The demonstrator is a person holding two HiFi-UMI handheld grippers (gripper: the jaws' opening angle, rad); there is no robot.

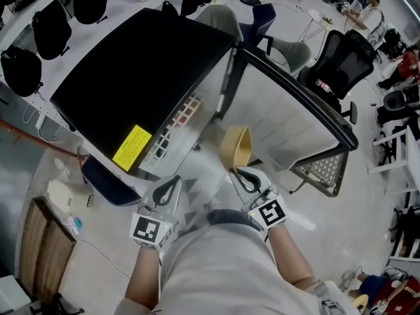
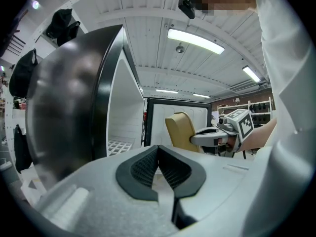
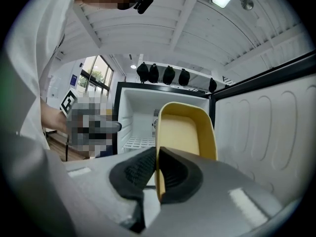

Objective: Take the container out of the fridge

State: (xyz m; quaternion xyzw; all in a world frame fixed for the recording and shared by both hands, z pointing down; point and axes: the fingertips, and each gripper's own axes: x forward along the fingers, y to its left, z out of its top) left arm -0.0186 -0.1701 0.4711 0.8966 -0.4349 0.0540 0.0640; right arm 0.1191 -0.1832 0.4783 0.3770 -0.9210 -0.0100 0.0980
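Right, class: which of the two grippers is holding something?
The right gripper: its jaws clamp the rim of the yellow container. The left gripper has its jaws together with nothing between them.

Office furniture and hung bags in a bright workroom.

A row of black bags [image 1: 51, 28] is hung along the white wall at the upper left of the head view. A black mesh office chair [image 1: 341, 61] is set at the upper right, with a grey chair [image 1: 292, 51] just beside it; farther back, a person [image 1: 369, 13] is seated near a white table [image 1: 321, 20]. A wooden crate [image 1: 42, 248] is placed on the floor at the lower left. Long ceiling lights [image 2: 195, 41] are lit overhead.
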